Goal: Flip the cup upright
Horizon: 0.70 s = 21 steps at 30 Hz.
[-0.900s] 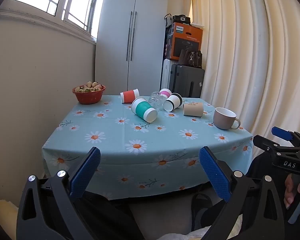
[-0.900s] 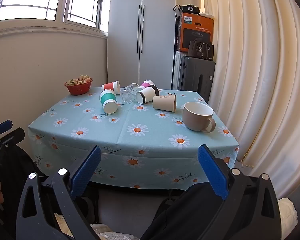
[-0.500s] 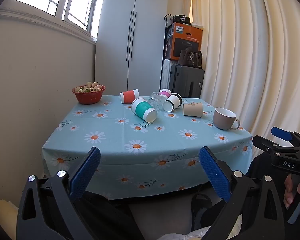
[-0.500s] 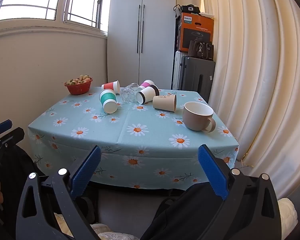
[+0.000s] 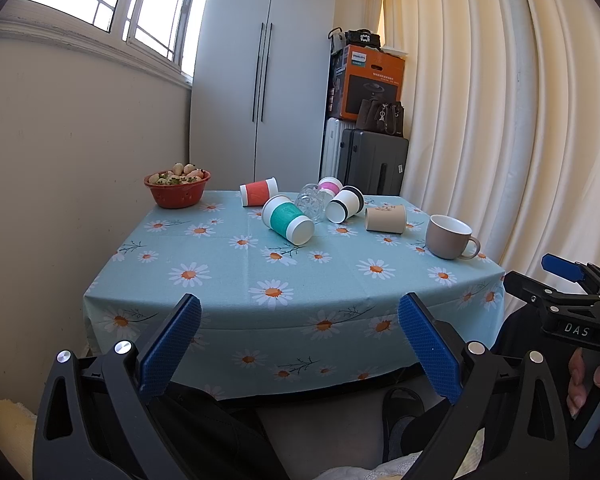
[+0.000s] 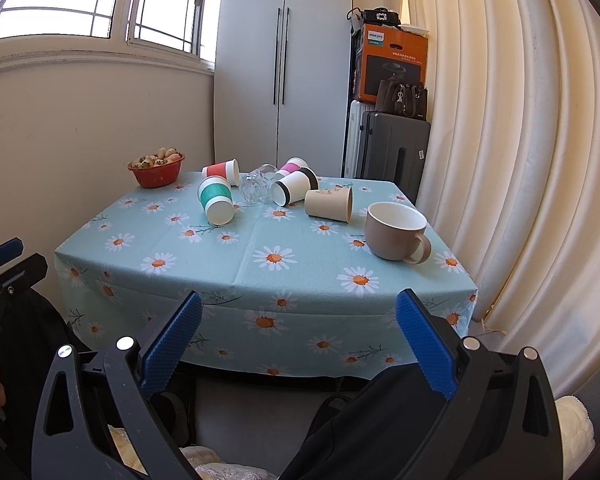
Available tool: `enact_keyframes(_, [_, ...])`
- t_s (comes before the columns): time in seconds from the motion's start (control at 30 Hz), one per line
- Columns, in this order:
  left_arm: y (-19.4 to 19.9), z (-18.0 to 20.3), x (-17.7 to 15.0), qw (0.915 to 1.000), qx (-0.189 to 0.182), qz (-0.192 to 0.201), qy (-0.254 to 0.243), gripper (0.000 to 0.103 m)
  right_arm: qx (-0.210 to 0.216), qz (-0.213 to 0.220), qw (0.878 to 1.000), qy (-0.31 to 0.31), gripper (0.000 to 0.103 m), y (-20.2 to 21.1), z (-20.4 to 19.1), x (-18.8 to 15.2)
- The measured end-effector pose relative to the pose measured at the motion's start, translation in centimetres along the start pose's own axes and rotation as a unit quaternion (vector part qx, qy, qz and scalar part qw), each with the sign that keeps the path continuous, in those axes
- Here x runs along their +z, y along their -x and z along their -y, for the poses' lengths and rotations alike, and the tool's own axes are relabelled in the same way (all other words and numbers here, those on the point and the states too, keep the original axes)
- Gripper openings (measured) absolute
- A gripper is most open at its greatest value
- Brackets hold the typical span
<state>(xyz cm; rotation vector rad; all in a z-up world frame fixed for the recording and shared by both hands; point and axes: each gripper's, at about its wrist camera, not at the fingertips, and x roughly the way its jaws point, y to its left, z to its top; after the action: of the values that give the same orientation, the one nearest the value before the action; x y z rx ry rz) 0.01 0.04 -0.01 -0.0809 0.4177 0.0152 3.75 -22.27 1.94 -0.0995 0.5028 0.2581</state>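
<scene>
Several cups lie on their sides at the far middle of the daisy tablecloth table (image 5: 228,264): a green-banded cup (image 5: 287,220) (image 6: 216,199), a red cup (image 5: 259,191) (image 6: 221,171), a clear glass (image 5: 310,201) (image 6: 255,189), a pink cup (image 5: 329,184), a black-banded cup (image 5: 345,204) (image 6: 294,187) and a beige paper cup (image 5: 385,219) (image 6: 329,204). A taupe mug (image 5: 449,236) (image 6: 397,237) stands upright at the right. My left gripper (image 5: 300,322) and right gripper (image 6: 298,320) are open, empty, and held short of the table's near edge.
A red bowl (image 5: 177,190) of food sits at the table's far left corner by the wall. A curtain (image 6: 520,140) hangs close to the right edge. Suitcases (image 6: 392,144), a box and a wardrobe stand behind the table.
</scene>
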Motion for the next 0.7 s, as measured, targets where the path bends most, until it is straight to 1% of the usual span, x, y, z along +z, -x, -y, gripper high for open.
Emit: enact_keyframes(0.7, [0.08, 0.02, 0.08, 1.0000, -0.001, 0.001, 0.001, 0.096, 0.000, -0.001, 1.000, 0.002, 0.096, -0.21, -0.11, -0.19])
